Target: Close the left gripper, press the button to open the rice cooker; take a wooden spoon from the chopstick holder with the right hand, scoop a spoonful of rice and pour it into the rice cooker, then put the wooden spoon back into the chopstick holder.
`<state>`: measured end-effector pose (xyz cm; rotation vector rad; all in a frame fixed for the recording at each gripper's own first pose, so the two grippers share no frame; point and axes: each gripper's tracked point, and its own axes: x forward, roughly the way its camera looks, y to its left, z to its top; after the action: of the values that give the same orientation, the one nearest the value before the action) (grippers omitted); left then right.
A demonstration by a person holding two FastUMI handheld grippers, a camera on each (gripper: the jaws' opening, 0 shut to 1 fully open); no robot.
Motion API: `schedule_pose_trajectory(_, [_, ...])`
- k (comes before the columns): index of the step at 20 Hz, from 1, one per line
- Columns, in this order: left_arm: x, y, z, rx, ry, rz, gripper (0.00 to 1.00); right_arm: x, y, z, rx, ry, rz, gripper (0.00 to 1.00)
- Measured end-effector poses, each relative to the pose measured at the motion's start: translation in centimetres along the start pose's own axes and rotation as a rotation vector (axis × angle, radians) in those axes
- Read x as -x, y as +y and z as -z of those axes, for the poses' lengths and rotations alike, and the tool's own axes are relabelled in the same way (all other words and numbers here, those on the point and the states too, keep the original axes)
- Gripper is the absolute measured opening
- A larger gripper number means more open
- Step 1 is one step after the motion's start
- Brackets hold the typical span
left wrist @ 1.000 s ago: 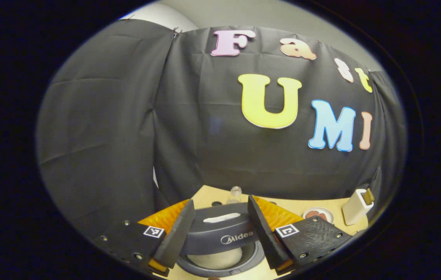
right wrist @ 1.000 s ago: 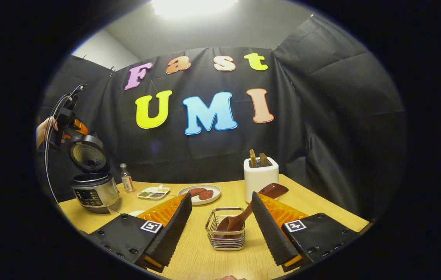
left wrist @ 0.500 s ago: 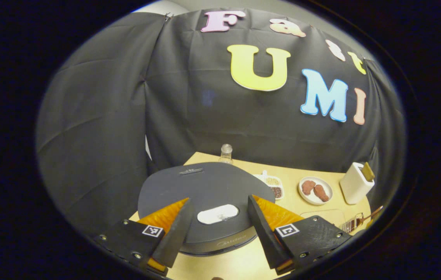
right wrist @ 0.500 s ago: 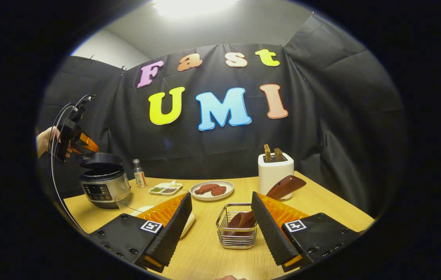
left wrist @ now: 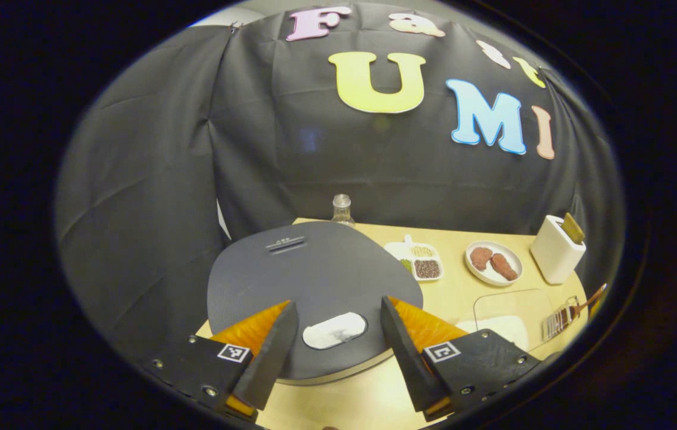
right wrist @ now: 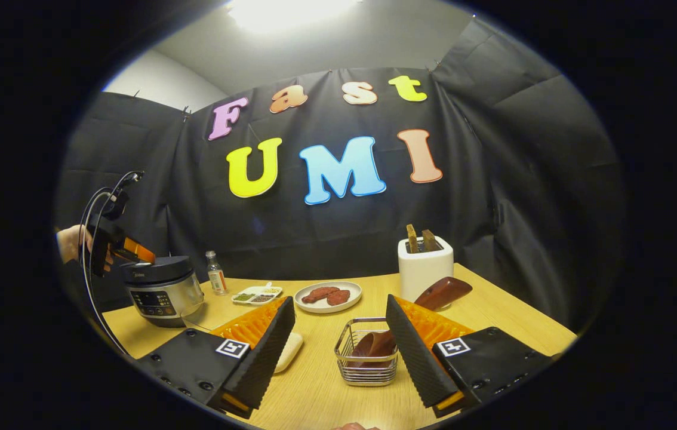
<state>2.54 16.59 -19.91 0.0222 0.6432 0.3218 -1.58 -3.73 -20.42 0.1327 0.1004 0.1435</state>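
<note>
Hovering over the closed rice cooker, the left claw stands released, its fingers either side of the pale lid button — contact cannot be told. The right claw is likewise released above the counter, near the wire chopstick holder with the wooden spoon — its bowl half hidden behind a finger.

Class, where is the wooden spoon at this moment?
In the right gripper view the wooden spoon leans in the wire chopstick holder, front of the white toaster.
</note>
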Motion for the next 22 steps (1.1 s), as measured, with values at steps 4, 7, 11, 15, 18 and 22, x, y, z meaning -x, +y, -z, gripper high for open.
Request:
schedule_pose_trajectory(4, [-0.1,0.1,0.7,-0.024,-0.019,0.014,0.92,-0.2,0.0,0.2,0.013,0.008,0.004,0.98])
schedule_pose_trajectory(7, [0.0,-0.1,0.2,-0.027,-0.043,0.019,0.93,-0.2,0.4,0.2,0.017,0.007,-0.01,0.98])
schedule_pose_trajectory(11, [2.0,0.9,-0.8,0.002,-0.116,-0.009,0.89,0.0,0.3,-1.3,0.057,-0.017,0.005,0.98])
schedule_pose_trajectory(15, [7.4,1.2,-6.4,-0.039,-0.339,-0.056,0.87,-0.7,1.1,-5.9,0.071,-0.045,0.002,0.98])
schedule_pose_trajectory(18, [13.0,-1.6,-9.2,-0.041,-0.48,0.019,0.87,-0.9,1.9,-10.7,0.144,-0.099,0.013,0.98])
schedule_pose_trajectory(22, [18.3,-5.5,-10.9,-0.024,-0.582,0.159,0.87,-0.3,5.0,-14.9,0.204,-0.139,-0.028,0.98])
